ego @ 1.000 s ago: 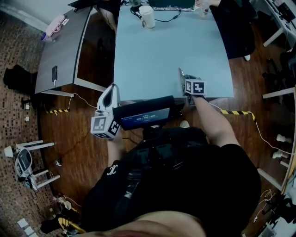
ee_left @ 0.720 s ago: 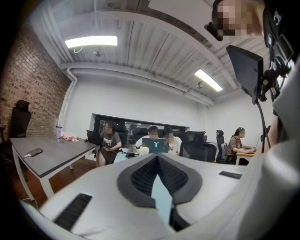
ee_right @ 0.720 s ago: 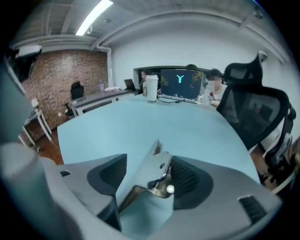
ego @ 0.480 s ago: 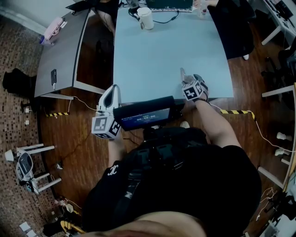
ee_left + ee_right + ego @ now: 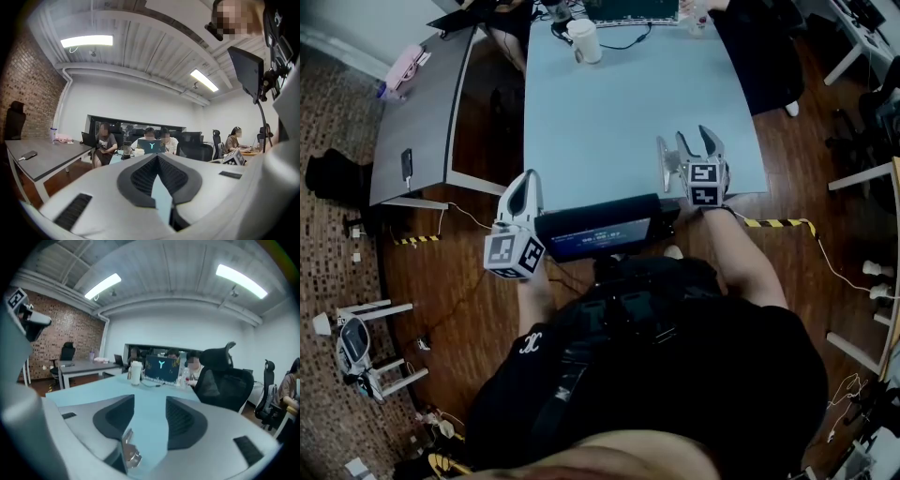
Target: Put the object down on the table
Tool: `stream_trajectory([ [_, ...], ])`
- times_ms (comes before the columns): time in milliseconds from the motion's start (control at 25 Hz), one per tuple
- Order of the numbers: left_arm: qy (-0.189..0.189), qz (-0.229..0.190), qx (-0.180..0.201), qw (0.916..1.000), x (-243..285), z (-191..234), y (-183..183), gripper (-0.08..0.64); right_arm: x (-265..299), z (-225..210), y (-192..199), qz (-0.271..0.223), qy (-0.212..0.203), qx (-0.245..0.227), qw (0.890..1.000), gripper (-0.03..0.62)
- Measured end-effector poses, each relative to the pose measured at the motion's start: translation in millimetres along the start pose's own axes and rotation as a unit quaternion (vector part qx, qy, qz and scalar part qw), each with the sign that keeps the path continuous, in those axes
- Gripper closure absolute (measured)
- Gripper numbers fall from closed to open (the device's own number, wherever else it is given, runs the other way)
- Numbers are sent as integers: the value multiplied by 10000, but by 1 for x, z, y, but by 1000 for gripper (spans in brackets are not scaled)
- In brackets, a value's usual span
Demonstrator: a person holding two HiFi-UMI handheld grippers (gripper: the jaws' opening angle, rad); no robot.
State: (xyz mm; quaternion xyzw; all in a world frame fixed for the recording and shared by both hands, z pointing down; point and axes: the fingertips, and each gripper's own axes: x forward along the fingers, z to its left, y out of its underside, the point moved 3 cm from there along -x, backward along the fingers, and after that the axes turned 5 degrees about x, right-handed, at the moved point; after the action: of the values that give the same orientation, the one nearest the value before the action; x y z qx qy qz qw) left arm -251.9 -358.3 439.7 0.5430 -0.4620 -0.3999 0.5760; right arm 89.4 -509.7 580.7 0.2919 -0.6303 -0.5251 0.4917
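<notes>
A small grey metal piece (image 5: 662, 161) rests on the light blue table (image 5: 609, 103) near its front right edge. My right gripper (image 5: 695, 142) hovers just right of it, and its jaws are apart and closing. In the right gripper view the metal piece (image 5: 128, 453) shows low beside the left pad, and neither pad presses on it. The gap between the pads of the right gripper (image 5: 150, 404) holds only table surface. My left gripper (image 5: 528, 181) hangs off the table's front left corner. Its tips (image 5: 158, 157) meet with nothing held.
A white mug (image 5: 584, 40) and a laptop (image 5: 161, 369) stand at the table's far end, where people sit. A grey desk (image 5: 422, 112) with a phone (image 5: 407, 167) lies to the left. A black chair (image 5: 225, 380) stands at the right. A dark screen (image 5: 600, 228) hangs at my chest.
The right gripper turned from lying on its side to jaws facing up the table and spread its jaws. The metal piece now stands free to its left. The left gripper barely moved.
</notes>
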Motion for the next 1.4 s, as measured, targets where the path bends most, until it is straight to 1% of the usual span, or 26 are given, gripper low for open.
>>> stream_trajectory([
  [80,27,-54,37,10000,4,-13,-4,568,-23,-12,-33,-676,-2,128,9976,480],
  [120,50,-80,62,9999,6,-21,-6,568,-38,-17,-51,-1024,-67,197,9945,515],
  [160,73,-105,89,9999,8,-29,-8,568,-55,-21,-68,-1371,-167,248,9901,557],
  [240,108,-153,134,9997,11,-47,-13,568,-88,-33,-98,-2000,-296,234,9791,608],
  [320,121,-186,182,9996,13,-64,-17,568,-119,-49,-121,-2434,-274,111,9695,614],
  [400,117,-201,252,9994,14,-81,-20,568,-143,-65,-135,-2659,-197,-104,9637,614],
  [480,106,-217,320,9992,13,-100,-23,568,-163,-76,-139,-2743,-134,-366,9608,614],
  [520,102,-238,333,9991,12,-109,-25,568,-172,-81,-139,-2716,-124,-439,9613,614],
  [600,115,-298,362,9988,8,-128,-29,568,-190,-89,-135,-2587,-119,-484,9647,614],
  [680,189,-338,436,9983,2,-144,-31,568,-208,-96,-133,-2607,-84,-538,9639,614],
  [760,251,-341,518,9978,-9,-154,-32,568,-224,-96,-129,-2681,12,-649,9612,614],
  [920,215,-447,513,9975,-41,-163,-37,568,-260,-83,-118,-2670,99,-709,9610,614],
  [1040,358,-523,596,9962,-77,-175,-40,568,-296,-66,-114,-2681,101,-667,9610,614],
  [1160,455,-552,588,9957,-125,-177,-35,568,-340,-33,-109,-2805,35,-607,9579,614],
  [1320,532,-543,597,9953,-208,-176,-16,568,-416,23,-85,-2880,-3,-585,9558,615],
  [1400,571,-541,606,9951,-251,-179,-4,568,-460,45,-70,-3039,97,-603,9508,615],
])
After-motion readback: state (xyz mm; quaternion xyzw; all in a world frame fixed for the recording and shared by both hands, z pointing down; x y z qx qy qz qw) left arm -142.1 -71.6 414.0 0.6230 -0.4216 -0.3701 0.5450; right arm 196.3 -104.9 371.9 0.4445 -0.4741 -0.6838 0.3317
